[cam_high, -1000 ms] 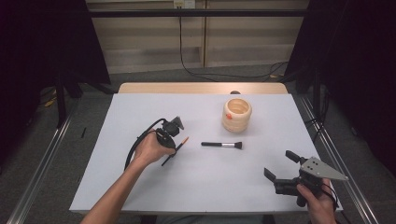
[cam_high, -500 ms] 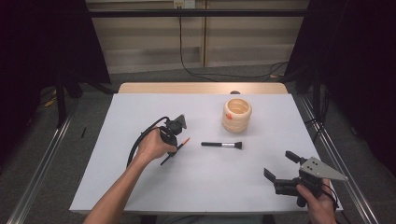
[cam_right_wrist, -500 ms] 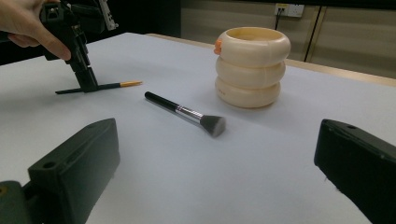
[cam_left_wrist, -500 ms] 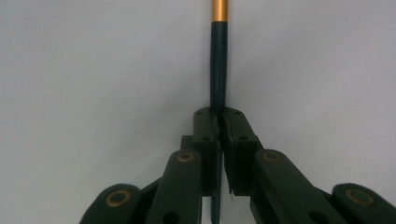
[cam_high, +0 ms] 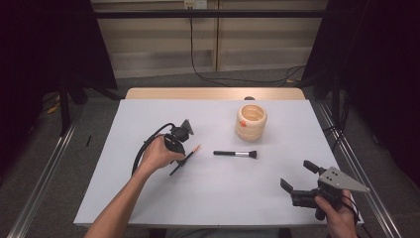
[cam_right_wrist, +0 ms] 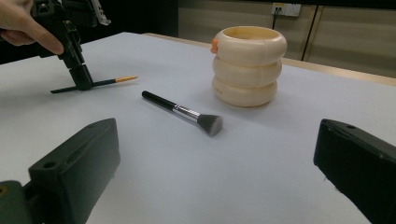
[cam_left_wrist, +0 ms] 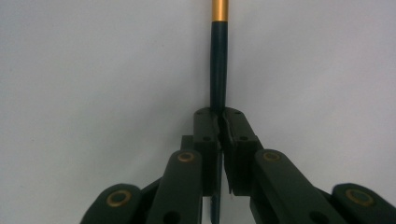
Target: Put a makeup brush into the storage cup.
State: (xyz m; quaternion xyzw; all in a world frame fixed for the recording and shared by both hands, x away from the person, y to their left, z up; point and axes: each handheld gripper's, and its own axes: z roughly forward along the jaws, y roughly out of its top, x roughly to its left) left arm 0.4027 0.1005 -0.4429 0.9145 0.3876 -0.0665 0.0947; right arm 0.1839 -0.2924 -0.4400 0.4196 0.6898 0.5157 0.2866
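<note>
step: grasp made, lift pending | left hand-held gripper [cam_high: 184, 157]: clenched on the thin dark pencil [cam_left_wrist: 218, 70], which seems to lie flat on the counter [cam_high: 148, 198], left of centre | right hand-held gripper [cam_high: 300, 181]: released, idle by the near right corner | next: lift level, carry toward the ringed holder [cam_high: 251, 121], past the makeup brush [cam_high: 235, 154]

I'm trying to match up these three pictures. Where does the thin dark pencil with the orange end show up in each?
High view: the pencil lies left of centre on the table, pinched by the left claw.
Left gripper view: it runs straight up the middle, clamped between the jaws.
Right gripper view: upper left, under the left claw.
Shared landmark: the white table.
</note>
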